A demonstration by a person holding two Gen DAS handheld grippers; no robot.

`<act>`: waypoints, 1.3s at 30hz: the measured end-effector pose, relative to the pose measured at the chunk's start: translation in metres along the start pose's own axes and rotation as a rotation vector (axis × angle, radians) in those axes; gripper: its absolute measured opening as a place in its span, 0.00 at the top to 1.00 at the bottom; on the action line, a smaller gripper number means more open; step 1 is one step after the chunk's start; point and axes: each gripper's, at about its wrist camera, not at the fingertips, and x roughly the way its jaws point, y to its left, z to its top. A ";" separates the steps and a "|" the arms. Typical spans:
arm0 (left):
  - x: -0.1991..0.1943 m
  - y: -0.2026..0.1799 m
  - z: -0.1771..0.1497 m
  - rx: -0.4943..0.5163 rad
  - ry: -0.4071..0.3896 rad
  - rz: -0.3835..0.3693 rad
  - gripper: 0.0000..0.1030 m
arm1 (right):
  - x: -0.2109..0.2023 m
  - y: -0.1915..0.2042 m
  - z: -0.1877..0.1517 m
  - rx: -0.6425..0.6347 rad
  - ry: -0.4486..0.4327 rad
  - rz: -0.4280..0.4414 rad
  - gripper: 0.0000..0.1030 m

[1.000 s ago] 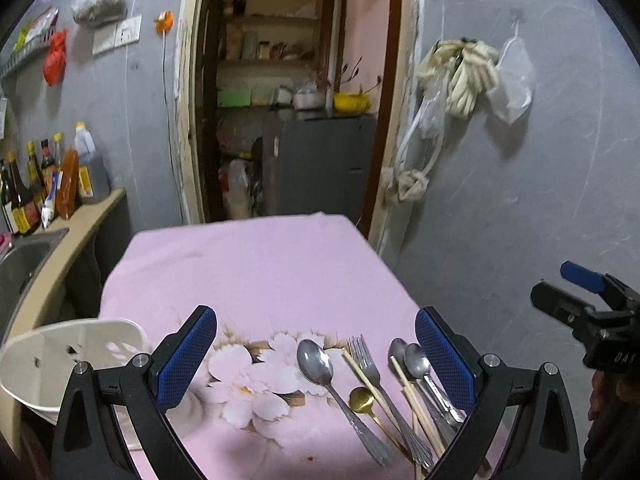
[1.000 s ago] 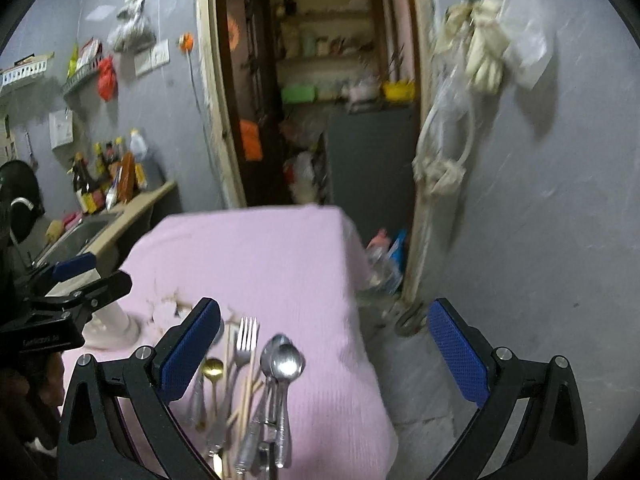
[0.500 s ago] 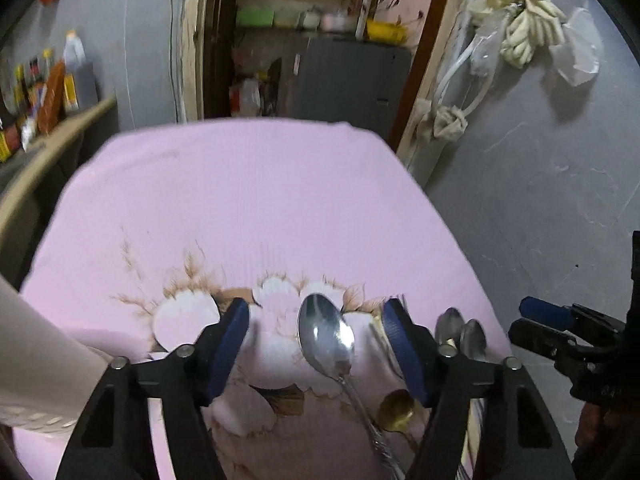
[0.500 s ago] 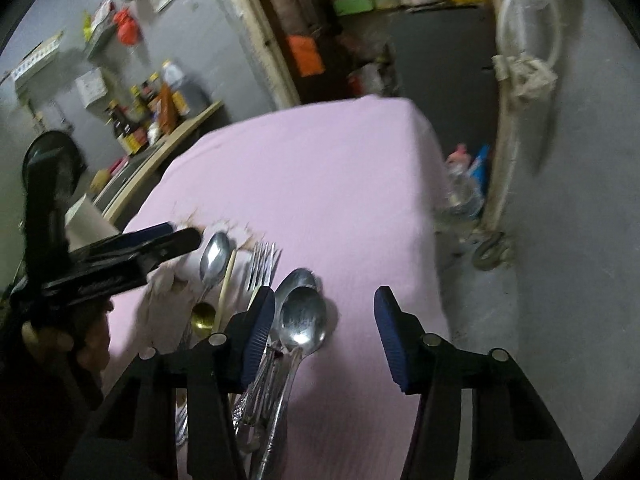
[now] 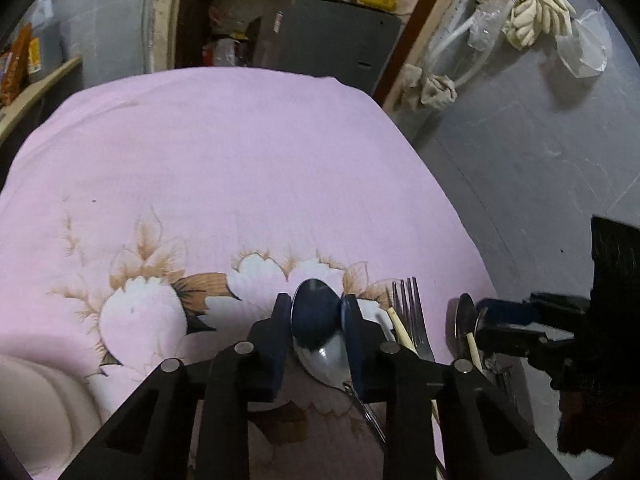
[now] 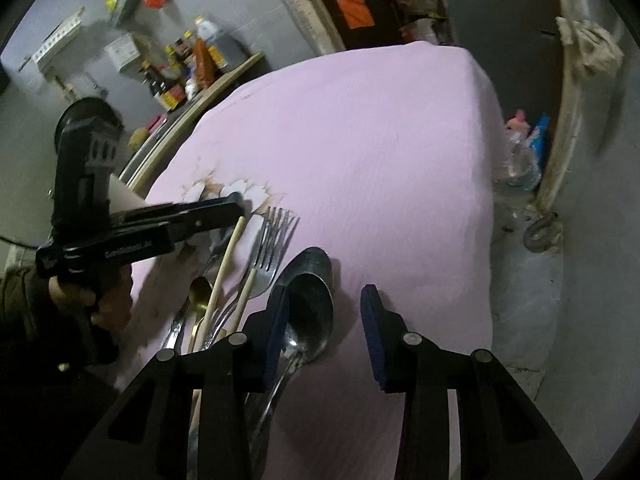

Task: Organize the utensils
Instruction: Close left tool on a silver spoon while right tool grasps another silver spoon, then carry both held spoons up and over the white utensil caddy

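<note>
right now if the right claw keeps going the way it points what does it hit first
Most likely the steel spoon lying between its pads, next to the left pad; under it the pink tablecloth. The right claw is open; depth is hard to judge.

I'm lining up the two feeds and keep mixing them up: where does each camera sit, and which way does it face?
Left wrist: on the left gripper, looking down at the pink tablecloth toward the doorway; its pads flank the large spoon; the right gripper enters at right.
Right wrist: on the right gripper, facing the table's right edge; the stacked spoons lie by its left pad; the left gripper and a hand show at left.
Shared: fork, chopsticks, tablecloth.
</note>
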 end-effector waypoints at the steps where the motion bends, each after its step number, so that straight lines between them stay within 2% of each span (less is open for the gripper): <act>1: 0.001 -0.001 0.001 0.006 0.003 0.000 0.81 | 0.001 0.002 0.001 -0.016 0.013 0.007 0.68; 3: 0.003 0.000 0.002 0.009 0.014 0.000 0.85 | 0.002 0.005 0.001 -0.035 0.028 0.009 0.71; 4: 0.003 0.001 0.002 0.006 0.017 -0.001 0.87 | 0.002 0.006 0.001 -0.040 0.036 0.007 0.76; 5: 0.003 0.002 0.003 0.001 0.021 -0.003 0.88 | 0.003 0.007 0.001 -0.039 0.049 0.003 0.86; 6: 0.004 0.004 0.004 -0.006 0.025 -0.006 0.89 | 0.004 0.007 0.000 -0.029 0.055 -0.007 0.90; 12: -0.006 0.003 0.003 -0.017 0.015 -0.005 0.97 | -0.005 0.006 -0.002 0.040 0.033 -0.015 0.95; 18: -0.035 -0.005 0.002 0.001 -0.053 0.027 0.98 | -0.022 0.024 -0.003 0.035 -0.038 -0.070 0.97; 26: -0.093 -0.014 -0.001 0.069 -0.207 0.105 0.98 | -0.042 0.052 0.002 0.017 -0.106 -0.184 0.97; 35: -0.152 -0.002 0.001 0.083 -0.295 0.104 0.98 | -0.065 0.083 0.021 0.003 -0.192 -0.243 0.98; 39: -0.180 0.009 0.002 0.063 -0.347 0.108 0.98 | -0.081 0.106 0.032 -0.005 -0.271 -0.252 0.98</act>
